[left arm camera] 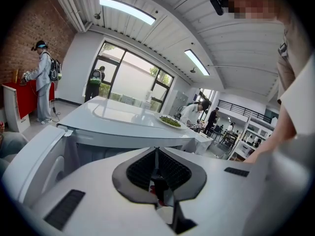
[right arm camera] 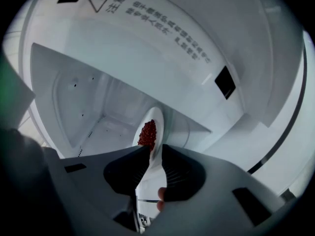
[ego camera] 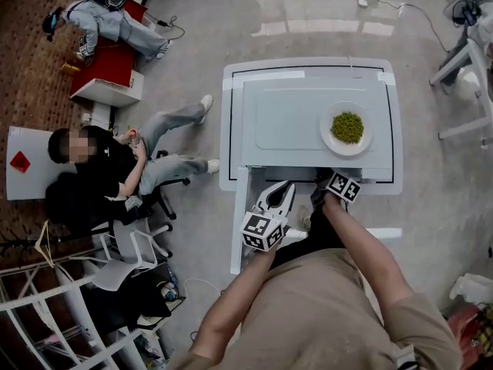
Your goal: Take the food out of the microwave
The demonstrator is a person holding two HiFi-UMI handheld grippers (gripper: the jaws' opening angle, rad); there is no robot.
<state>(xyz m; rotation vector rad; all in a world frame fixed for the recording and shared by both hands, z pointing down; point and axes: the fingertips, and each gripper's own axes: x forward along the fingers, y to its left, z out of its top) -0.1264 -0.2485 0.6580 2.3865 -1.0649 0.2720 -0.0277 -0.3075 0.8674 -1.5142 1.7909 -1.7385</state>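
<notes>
This is a big work room, like a lab. It has a shiny grey floor (ego camera: 192, 45), a brick wall (left arm camera: 19, 38), long lights (left arm camera: 127, 11), tall windows (left arm camera: 128, 77), and people (left arm camera: 212, 119) working at tables far back.

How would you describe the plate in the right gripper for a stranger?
Find the white microwave. At its open front, the right gripper pinches the rim of a white plate. It carries red food, while the other plate, on top of the microwave, carries green food.
</notes>
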